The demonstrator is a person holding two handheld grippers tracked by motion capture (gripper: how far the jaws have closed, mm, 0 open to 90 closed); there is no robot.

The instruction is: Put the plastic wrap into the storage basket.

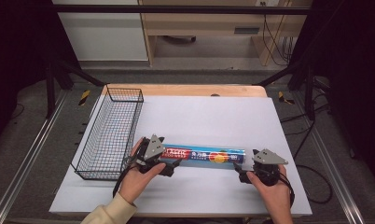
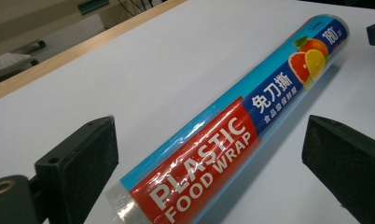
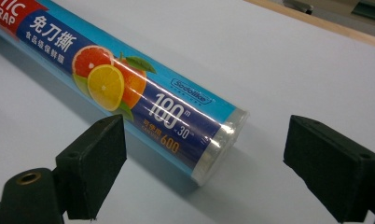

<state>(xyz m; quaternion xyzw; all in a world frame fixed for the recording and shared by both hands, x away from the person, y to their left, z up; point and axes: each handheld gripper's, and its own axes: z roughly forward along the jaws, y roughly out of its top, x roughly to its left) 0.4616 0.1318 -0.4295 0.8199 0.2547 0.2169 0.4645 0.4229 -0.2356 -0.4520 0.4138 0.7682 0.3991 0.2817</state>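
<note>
Lying on matte white table, glossy cylindrical plastic wrap roll, left hand-held gripper and right hand-held gripper wide.

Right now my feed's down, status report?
Both tongs, left and right, open at roll ends. Plastic wrap roll flat on table, ungripped. Wire basket left, apart.

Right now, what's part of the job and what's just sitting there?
In the job:
- wrap roll, lying flat on the table
- left gripper, open, jaws either side of the roll's red end
- right gripper, open, jaws either side of the other end

Lying about:
- wire basket, at the table's left edge, nothing visible in it
- white table
</note>
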